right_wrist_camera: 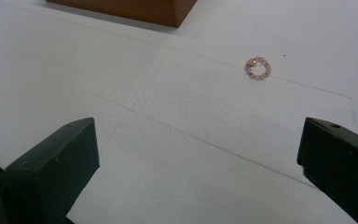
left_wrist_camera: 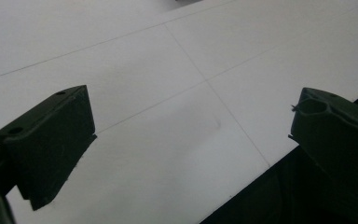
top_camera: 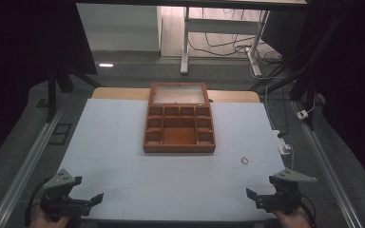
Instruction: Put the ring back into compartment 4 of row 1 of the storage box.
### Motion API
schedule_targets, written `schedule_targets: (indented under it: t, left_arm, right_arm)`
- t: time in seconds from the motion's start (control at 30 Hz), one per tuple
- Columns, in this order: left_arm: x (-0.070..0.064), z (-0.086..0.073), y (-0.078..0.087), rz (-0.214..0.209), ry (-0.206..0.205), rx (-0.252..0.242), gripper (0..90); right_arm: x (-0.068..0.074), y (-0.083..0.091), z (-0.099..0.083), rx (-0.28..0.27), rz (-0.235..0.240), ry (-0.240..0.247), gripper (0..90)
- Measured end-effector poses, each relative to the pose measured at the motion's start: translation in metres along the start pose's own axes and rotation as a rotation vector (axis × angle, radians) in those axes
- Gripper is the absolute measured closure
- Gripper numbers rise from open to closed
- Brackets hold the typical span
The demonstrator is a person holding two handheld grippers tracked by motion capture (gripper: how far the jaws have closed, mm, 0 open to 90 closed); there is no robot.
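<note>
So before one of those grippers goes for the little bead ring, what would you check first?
1. Right gripper open: ok, jaws stand wide apart.
2. Left gripper open and holding nothing: ok.
3. Small pink beaded ring in sight and lying free on the white table cover: ok.
4. Bare cover between right gripper and ring: ok.
5. Brown wooden compartment box with lid up: ok.
6. Compartments holding nothing: cannot tell for all.
</note>
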State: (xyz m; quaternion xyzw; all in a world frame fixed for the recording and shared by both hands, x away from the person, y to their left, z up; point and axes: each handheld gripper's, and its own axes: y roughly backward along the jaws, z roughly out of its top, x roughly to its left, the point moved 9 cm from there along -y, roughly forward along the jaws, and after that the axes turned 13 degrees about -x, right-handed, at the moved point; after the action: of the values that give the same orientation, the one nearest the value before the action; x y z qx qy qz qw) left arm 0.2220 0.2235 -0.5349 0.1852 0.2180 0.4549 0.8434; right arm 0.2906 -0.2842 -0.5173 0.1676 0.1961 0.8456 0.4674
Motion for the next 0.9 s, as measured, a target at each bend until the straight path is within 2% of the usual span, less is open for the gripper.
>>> schedule_targets:
  t: [0.17, 0.4, 0.9]
  left_arm:
    - [-0.0004, 0.0004, 0.0017, -0.02, 0.004, -0.011, 0.0]
    - [-0.0023, 0.0008, 0.0004, -0.038, -0.012, -0.008, 0.0]
    - [-0.0018, 0.0013, -0.0015, -0.02, -0.023, -0.001, 0.0]
  right_arm:
    - [0.0013, -0.0006, -0.0001, 0.006, -0.006, 0.018, 0.0]
    - [0.0018, -0.0009, -0.0008, 0.013, -0.01, 0.024, 0.0]
    - [0.0026, -0.002, -0.0026, 0.039, -0.015, 0.034, 0.0]
